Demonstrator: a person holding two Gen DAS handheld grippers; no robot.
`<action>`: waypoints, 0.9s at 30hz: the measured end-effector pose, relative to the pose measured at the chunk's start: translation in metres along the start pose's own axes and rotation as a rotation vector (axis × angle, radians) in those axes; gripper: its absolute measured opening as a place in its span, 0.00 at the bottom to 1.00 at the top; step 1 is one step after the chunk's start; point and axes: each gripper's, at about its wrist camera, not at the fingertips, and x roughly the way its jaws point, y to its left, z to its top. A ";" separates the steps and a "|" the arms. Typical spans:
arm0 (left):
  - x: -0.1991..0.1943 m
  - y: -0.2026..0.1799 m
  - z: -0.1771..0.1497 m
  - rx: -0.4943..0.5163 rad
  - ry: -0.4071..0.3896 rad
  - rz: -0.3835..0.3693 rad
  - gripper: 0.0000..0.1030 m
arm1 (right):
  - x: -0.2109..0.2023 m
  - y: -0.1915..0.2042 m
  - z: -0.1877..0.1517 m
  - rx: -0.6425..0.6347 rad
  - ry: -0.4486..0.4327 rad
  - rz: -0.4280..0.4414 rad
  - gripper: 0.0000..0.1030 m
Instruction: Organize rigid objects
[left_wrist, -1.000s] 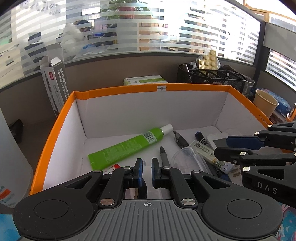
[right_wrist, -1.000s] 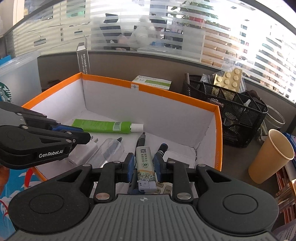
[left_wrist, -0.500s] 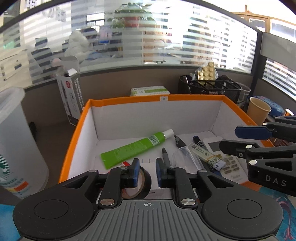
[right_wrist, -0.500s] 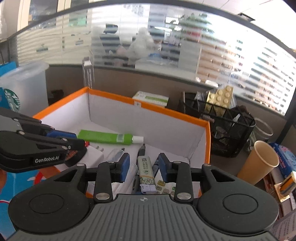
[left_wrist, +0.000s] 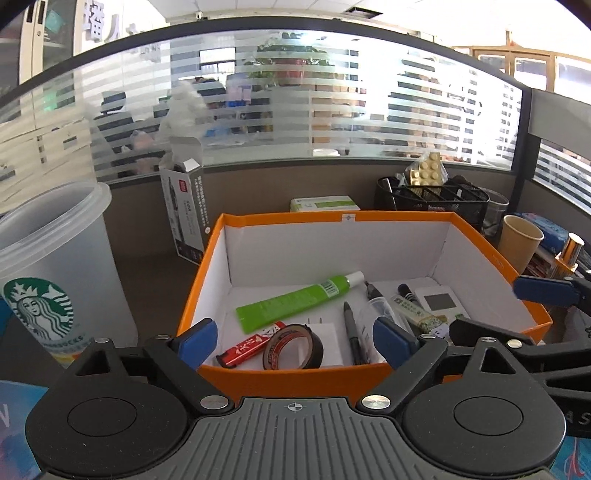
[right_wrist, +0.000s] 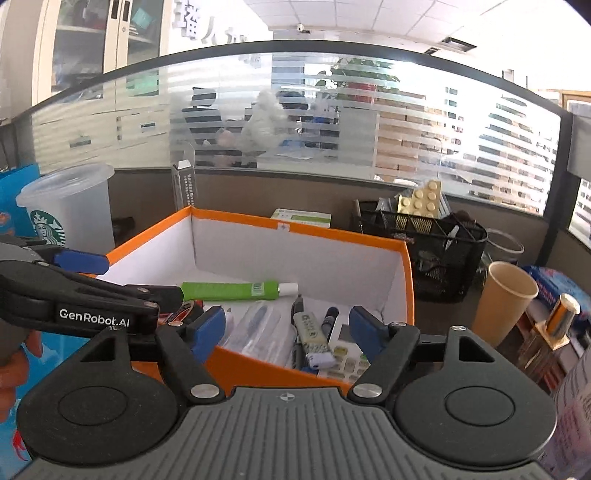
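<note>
An orange box (left_wrist: 284, 380) with white inner walls (right_wrist: 295, 254) holds a green tube (left_wrist: 295, 301), a roll of black tape (left_wrist: 293, 347), a red lighter (left_wrist: 251, 345), black markers (left_wrist: 351, 328), a patterned lighter (right_wrist: 312, 338), a calculator (left_wrist: 439, 301) and a clear plastic piece (right_wrist: 258, 325). My left gripper (left_wrist: 293, 338) is open and empty, held in front of the box's near wall. My right gripper (right_wrist: 286, 328) is open and empty, above the box's near right corner.
A frosted Starbucks cup (left_wrist: 48, 280) stands left of the box. A tall carton (left_wrist: 184, 218) and a green-white packet (left_wrist: 325, 203) are behind it. A black mesh organiser (right_wrist: 417, 240) and a paper cup (right_wrist: 502, 299) stand to the right.
Both grippers opened wide and pulled back and up from the box. The left let go of the tape roll; the right let go of the patterned lighter. Both things now lie in the box.
</note>
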 end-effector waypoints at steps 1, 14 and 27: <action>-0.002 0.001 -0.001 -0.006 -0.004 -0.001 0.93 | -0.003 0.000 -0.002 0.018 -0.014 -0.004 0.81; -0.031 0.003 -0.032 -0.026 -0.077 0.091 1.00 | -0.027 -0.014 -0.037 0.215 -0.100 -0.054 1.00; -0.034 0.000 -0.036 0.001 -0.072 0.071 1.00 | -0.036 -0.013 -0.041 0.187 -0.101 -0.066 1.00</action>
